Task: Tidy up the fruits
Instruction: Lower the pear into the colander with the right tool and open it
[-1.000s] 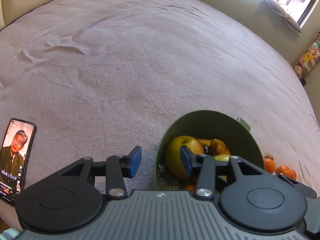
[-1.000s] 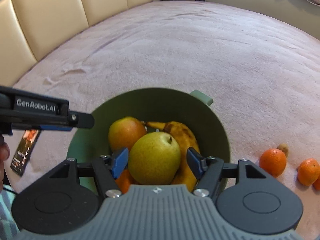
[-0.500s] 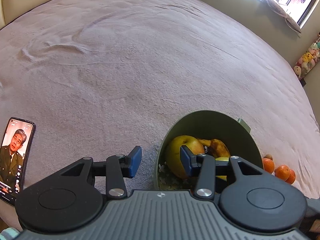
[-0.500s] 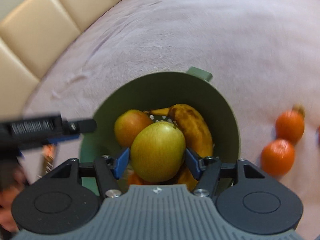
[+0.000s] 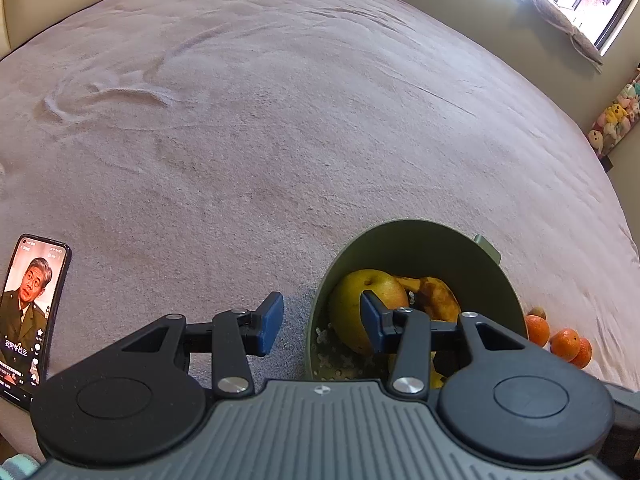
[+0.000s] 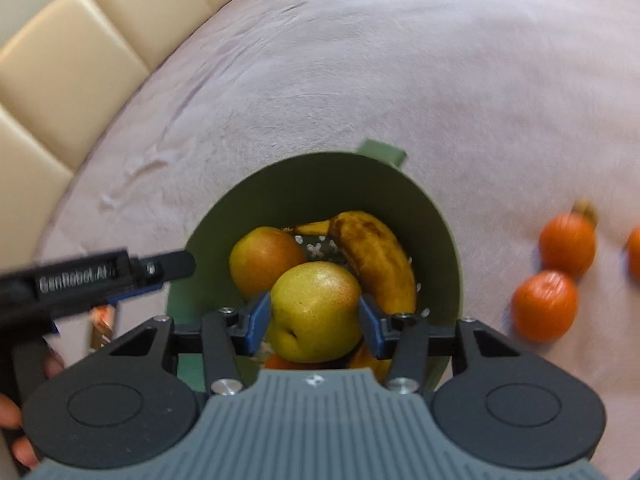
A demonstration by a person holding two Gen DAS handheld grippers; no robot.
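Pear [image 6: 316,312], yellow-green, sits between the blue fingers [image 6: 258,322] of the right gripper [image 6: 314,324], which close on its two flanks over the green bowl [image 6: 304,184]. Its dimpled end faces down toward the camera; I cannot tell the stem end, so its long axis seems to run roughly away from the lens. Half a second ago the bowl sat higher in the right wrist view and the pear hid more of its contents; now the gripper has pulled back and the bowl floor shows. Inside the bowl lie a reddish apple [image 6: 266,260] to the left and a browning banana [image 6: 380,264] curving along the right wall, long axis running front to back.

The left gripper [image 5: 320,322] hangs with its fingers apart, holding nothing, straddling the bowl's near left rim; it has barely shifted. On the pink bed [image 5: 280,120], oranges [image 6: 544,306] lie right of the bowl, well apart from it, and a lit phone [image 5: 28,312] lies off to the left. A padded cream headboard [image 6: 80,52] borders the bed.
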